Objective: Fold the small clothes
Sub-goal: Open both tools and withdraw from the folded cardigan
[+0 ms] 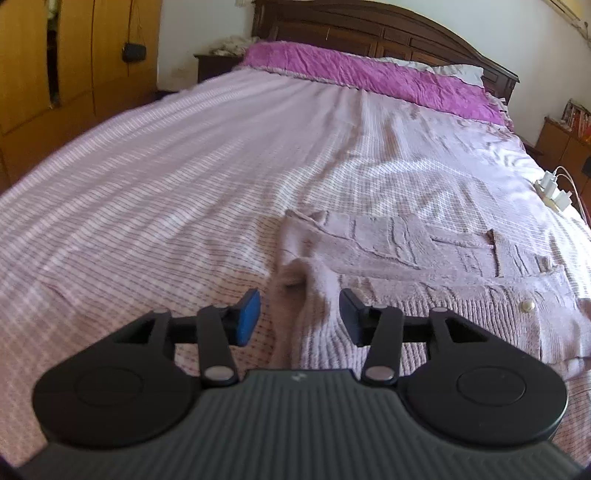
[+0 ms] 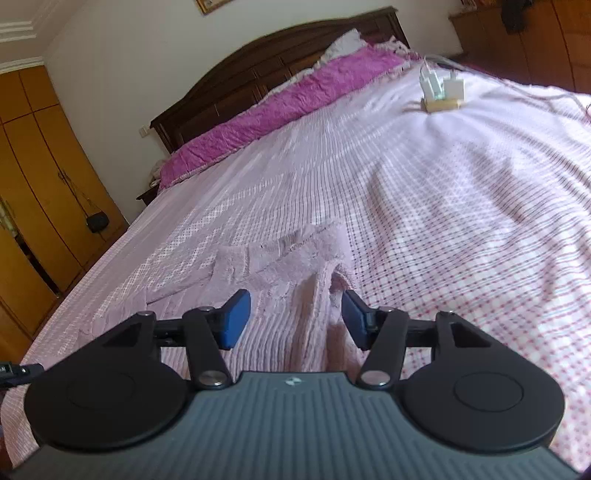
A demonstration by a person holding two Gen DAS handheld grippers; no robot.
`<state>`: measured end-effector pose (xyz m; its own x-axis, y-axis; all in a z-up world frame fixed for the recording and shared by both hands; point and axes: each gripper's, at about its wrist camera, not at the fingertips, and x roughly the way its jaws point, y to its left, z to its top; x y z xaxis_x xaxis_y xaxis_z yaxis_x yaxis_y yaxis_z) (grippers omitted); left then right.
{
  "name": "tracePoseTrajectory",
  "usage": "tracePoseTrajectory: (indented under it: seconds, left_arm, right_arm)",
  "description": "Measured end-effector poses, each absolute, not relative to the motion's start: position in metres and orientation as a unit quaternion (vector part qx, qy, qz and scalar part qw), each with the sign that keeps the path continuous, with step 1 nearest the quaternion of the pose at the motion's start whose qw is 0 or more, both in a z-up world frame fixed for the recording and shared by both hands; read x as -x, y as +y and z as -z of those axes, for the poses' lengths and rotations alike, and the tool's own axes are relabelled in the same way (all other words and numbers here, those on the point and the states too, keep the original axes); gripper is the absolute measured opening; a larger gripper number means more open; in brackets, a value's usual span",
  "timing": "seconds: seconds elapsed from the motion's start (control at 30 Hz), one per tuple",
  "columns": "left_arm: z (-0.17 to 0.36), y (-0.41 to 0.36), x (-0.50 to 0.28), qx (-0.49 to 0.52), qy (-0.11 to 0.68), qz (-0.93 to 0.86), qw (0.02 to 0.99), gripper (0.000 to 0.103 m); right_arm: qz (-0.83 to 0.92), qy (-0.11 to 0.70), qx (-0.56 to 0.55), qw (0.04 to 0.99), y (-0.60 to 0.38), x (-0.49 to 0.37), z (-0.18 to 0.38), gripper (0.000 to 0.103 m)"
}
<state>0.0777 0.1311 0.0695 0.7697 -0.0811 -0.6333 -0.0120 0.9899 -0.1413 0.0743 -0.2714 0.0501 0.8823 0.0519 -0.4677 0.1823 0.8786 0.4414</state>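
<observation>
A small pale pink knitted cardigan (image 1: 424,266) with a white button (image 1: 527,305) lies spread on the checked bedspread (image 1: 166,192). My left gripper (image 1: 300,316) is open, its blue pads either side of a raised fold at the garment's left end. In the right wrist view the same cardigan (image 2: 280,273) lies under my right gripper (image 2: 295,319), which is open with its pads astride a ridge of the knit. Neither gripper holds the fabric.
A magenta pillow cover (image 1: 369,74) runs along the dark wooden headboard (image 1: 388,33). A power strip with white chargers (image 1: 552,188) lies near the bed's right edge, also in the right wrist view (image 2: 441,92). Wooden wardrobes (image 1: 55,74) stand to the left.
</observation>
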Motion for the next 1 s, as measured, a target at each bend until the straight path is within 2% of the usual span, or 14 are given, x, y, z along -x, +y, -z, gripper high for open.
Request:
tracePoseTrajectory:
  seconds: [0.33,1.0]
  left_arm:
    - [-0.086,0.12,-0.056,0.051,0.32,0.013,0.946,0.053]
    - [-0.067,0.08,-0.041,-0.019,0.354,0.064,0.933,0.054]
  right_arm:
    - [0.04,0.211,-0.165,0.963,-0.242,-0.033,-0.073,0.065]
    - [-0.065,0.254,0.059,0.963,-0.144,-0.025,-0.063,0.065]
